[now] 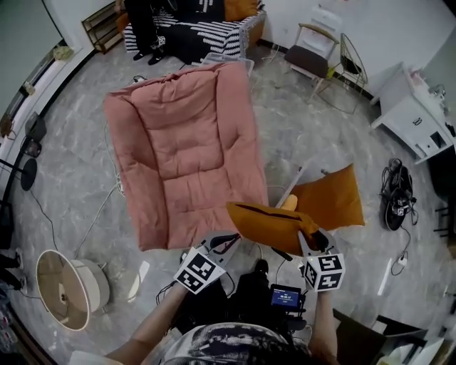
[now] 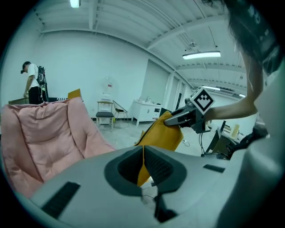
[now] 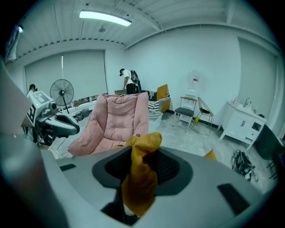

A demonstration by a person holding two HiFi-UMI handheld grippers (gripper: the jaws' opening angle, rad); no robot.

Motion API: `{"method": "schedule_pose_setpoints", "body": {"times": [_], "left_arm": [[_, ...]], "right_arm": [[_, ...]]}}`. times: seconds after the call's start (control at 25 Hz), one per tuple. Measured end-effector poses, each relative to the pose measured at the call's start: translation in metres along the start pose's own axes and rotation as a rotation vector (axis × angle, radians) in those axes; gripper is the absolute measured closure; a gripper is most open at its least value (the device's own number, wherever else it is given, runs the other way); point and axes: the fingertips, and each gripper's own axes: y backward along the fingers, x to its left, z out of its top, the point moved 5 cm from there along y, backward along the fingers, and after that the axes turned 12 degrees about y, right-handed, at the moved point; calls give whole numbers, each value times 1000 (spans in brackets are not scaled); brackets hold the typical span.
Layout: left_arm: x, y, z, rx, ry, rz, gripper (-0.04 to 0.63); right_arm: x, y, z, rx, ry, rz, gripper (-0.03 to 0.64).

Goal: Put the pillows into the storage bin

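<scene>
A big pink floor cushion (image 1: 185, 150) lies spread on the grey floor. Beside it, 1 orange pillow (image 1: 274, 227) hangs in the air, with a 2nd orange pillow (image 1: 331, 203) on the floor behind it. The left gripper (image 1: 226, 244) pinches the raised pillow's edge, and the right gripper (image 1: 313, 242) clamps a bunched corner.

Three orange pillows are counted: a lifted pillow (image 1: 274, 227), a floor pillow (image 1: 335, 203) and a sofa pillow (image 1: 240, 8). Two grippers are shown, the left gripper (image 1: 226, 246) and the right gripper (image 1: 312, 241). One pink cushion chair (image 1: 189, 150) and one clear storage bin (image 1: 246, 65) are pictured. Two chairs are counted, a dark-seated chair (image 1: 310, 57) and a wire chair (image 1: 350, 60). One white cabinet (image 1: 413, 121), one striped sofa (image 1: 206, 36) and one standing fan (image 3: 62, 92) are also seen.
</scene>
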Motion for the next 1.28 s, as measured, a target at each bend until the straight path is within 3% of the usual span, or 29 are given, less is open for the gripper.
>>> {"method": "schedule_pose_setpoints", "body": {"times": [0.2, 0.36, 0.68, 1.04, 1.28], "left_arm": [[-50, -60, 16, -15, 54, 39, 581], [-89, -104, 22, 8, 41, 55, 581], [-143, -170, 29, 83, 16, 46, 581], [-155, -207, 37, 136, 15, 67, 581], [-147, -210, 18, 170, 58, 100, 581]], "right_arm": [[-68, 37, -34, -46, -69, 69, 477], [-118, 61, -66, -57, -84, 83, 489], [-193, 43, -179, 154, 11, 10, 508], [-194, -44, -288, 427, 99, 177, 508], [-180, -90, -326, 457, 57, 243, 487]]}}
